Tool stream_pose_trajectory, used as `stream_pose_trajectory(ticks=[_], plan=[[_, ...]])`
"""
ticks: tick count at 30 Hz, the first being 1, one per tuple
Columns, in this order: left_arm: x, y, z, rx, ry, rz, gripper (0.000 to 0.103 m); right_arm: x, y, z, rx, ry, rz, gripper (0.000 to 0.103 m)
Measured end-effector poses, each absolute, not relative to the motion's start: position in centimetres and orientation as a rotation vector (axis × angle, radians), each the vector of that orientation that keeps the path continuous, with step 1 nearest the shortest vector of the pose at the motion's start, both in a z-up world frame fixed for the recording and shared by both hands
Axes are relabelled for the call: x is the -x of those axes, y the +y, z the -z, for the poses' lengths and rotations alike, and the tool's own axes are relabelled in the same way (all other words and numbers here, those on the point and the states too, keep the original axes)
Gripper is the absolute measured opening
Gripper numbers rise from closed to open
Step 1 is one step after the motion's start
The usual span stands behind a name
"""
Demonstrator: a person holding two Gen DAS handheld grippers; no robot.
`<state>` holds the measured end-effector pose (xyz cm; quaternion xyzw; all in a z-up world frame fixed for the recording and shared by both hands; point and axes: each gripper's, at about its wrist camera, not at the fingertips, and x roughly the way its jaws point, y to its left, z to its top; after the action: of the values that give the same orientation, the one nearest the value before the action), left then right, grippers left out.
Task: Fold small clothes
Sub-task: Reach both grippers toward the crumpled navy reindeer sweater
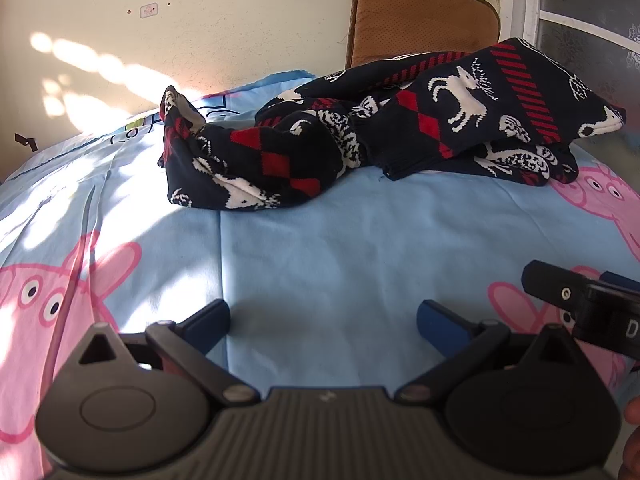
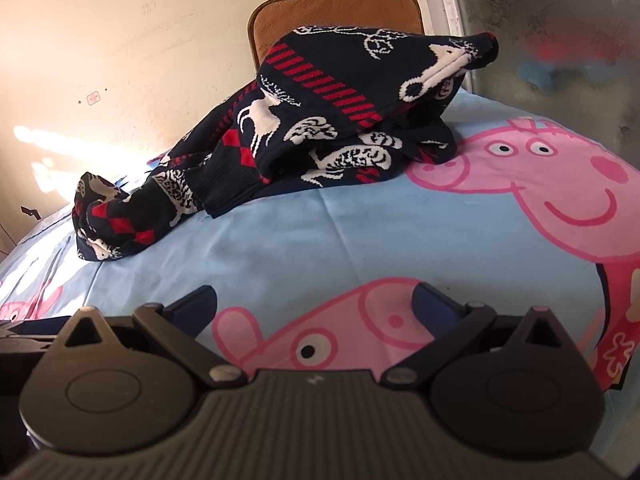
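Note:
A navy knit sweater (image 1: 400, 128) with red diamonds and white reindeer lies crumpled on the light blue cartoon-pig sheet (image 1: 320, 248), one sleeve trailing to the left. In the right wrist view the same sweater (image 2: 320, 120) is heaped at the far middle, its ribbed cuff hanging toward me. My left gripper (image 1: 323, 322) hovers open over bare sheet, well short of the sweater, nothing between its blue pads. My right gripper (image 2: 316, 306) is also open over a pink pig print, short of the sweater. The right gripper's black body (image 1: 592, 304) shows at the right edge of the left wrist view.
A brown padded chair back (image 1: 420, 16) stands behind the sweater against a cream wall (image 1: 200, 20). A frosted glass door (image 2: 540, 32) is at the far right. Sunlight falls across the left side of the sheet.

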<state>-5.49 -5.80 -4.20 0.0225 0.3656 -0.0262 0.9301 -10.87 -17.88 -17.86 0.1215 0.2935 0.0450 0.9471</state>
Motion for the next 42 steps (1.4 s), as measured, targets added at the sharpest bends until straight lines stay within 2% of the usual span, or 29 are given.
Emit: stream_pose_trajectory(ticks=[36, 42], plan=[[4.9, -5.7, 4.4, -0.058, 0.762, 0.071, 0.103, 10.8, -18.0, 17.9, -0.236, 0.595, -0.108, 0.103], [5.9, -5.3, 5.1, -0.081, 0.692, 0.121, 0.103, 10.1, -19.2, 16.4, -0.195, 0.557, -0.184, 0.103]])
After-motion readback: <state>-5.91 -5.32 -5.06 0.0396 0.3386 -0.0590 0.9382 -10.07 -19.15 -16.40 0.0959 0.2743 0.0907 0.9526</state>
